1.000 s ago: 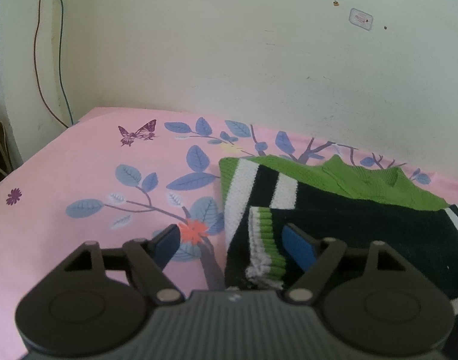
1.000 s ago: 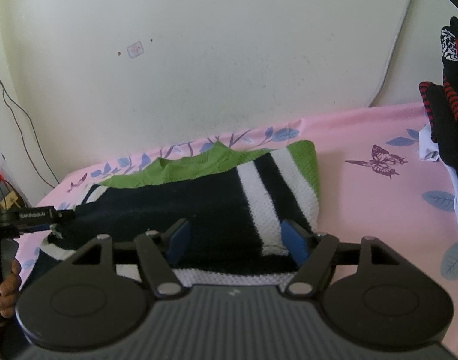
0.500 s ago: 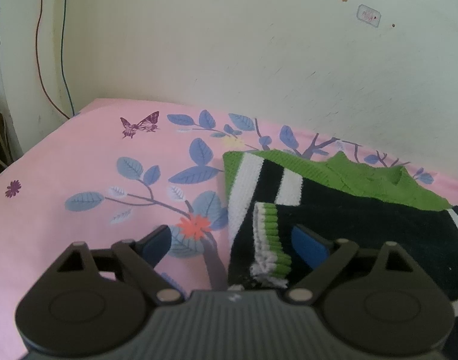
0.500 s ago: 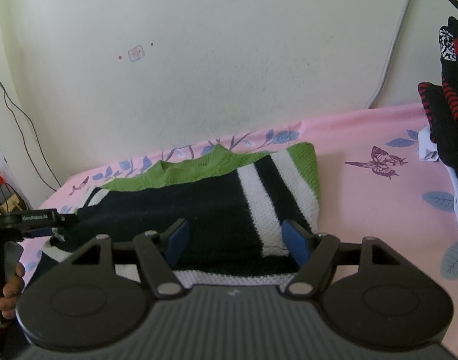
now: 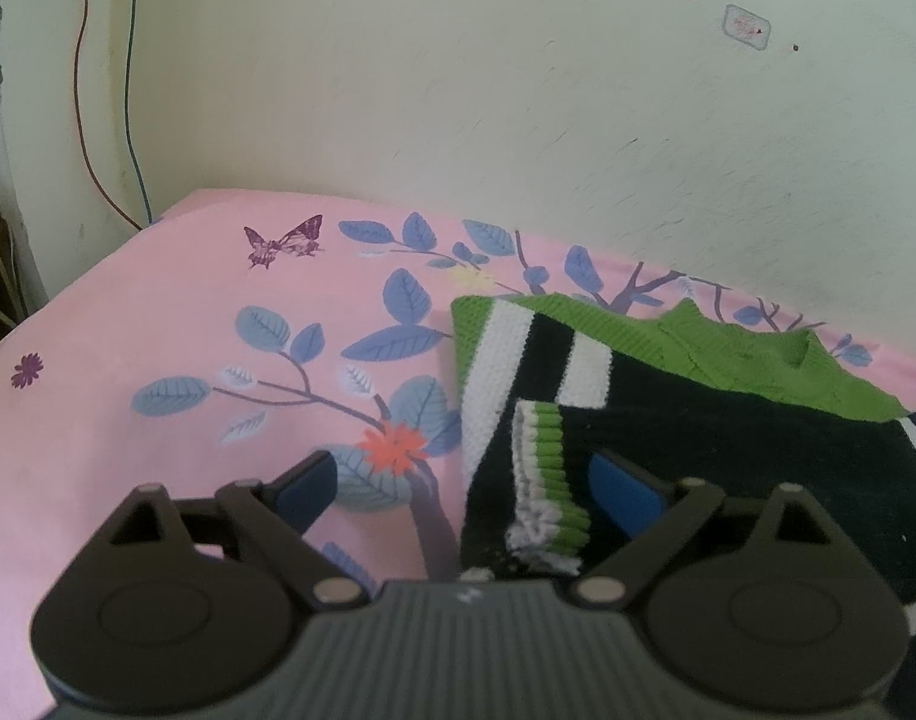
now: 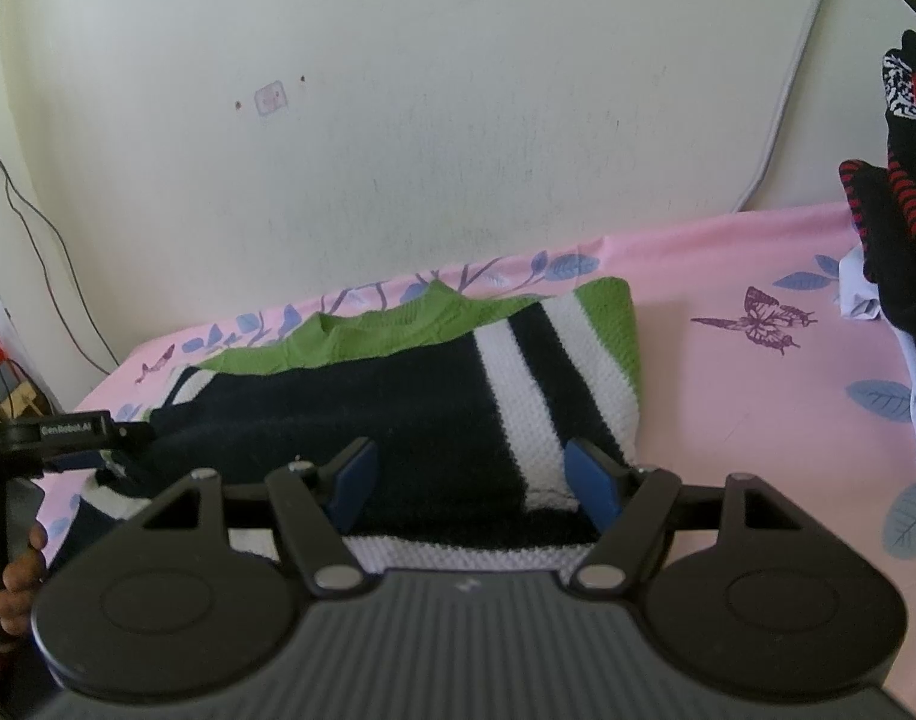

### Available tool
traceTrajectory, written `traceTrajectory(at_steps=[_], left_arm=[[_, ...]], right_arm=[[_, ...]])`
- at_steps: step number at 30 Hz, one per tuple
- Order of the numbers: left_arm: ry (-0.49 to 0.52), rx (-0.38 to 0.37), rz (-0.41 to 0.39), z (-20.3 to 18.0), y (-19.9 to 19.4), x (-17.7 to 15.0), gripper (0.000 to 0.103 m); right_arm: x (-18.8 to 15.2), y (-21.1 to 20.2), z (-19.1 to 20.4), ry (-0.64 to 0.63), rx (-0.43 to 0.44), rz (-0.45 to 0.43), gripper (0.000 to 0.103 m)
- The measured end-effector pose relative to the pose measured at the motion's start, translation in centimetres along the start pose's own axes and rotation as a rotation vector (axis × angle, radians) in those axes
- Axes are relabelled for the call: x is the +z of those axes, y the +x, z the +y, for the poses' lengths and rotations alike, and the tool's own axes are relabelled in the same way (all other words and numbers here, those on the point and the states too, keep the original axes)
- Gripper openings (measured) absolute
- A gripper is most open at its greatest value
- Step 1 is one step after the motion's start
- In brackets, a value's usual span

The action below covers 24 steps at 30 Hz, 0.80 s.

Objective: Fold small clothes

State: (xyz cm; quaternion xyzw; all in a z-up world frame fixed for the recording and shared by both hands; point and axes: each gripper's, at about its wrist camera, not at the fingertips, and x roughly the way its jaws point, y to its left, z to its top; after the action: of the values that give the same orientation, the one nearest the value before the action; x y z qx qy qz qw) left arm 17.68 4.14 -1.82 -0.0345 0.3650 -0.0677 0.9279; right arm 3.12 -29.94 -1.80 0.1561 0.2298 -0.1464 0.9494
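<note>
A small knitted sweater (image 5: pixel 727 438), black with white stripes and a green collar, lies on the pink floral bedsheet (image 5: pixel 158 330). Both sleeves are folded in over its body. The left sleeve's green-and-white cuff (image 5: pixel 547 480) lies between the fingers of my open left gripper (image 5: pixel 463 489), which hovers at the sweater's left edge. In the right wrist view the sweater (image 6: pixel 398 408) fills the middle. My right gripper (image 6: pixel 469 477) is open over its near right part, above the white hem (image 6: pixel 458 555). The left gripper (image 6: pixel 68 432) shows at the far left.
A cream wall (image 5: pixel 458 90) backs the bed. Cables (image 5: pixel 86 90) hang at the left corner. A pile of black, red and white clothes (image 6: pixel 901 240) sits at the right edge of the bed. The person's hand (image 6: pixel 20 576) shows at lower left.
My left gripper has opened wider and drawn back slightly from the cuff. The right gripper has barely moved, staying open over the sweater.
</note>
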Motion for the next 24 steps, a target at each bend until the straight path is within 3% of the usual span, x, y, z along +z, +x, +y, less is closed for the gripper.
traceTrajectory(at_steps=[24], left_arm=[[0.016, 0.009, -0.005, -0.50, 0.09, -0.25, 0.096]], right_arm=[[0.08, -0.02, -0.01, 0.009, 0.004, 0.000, 0.068]])
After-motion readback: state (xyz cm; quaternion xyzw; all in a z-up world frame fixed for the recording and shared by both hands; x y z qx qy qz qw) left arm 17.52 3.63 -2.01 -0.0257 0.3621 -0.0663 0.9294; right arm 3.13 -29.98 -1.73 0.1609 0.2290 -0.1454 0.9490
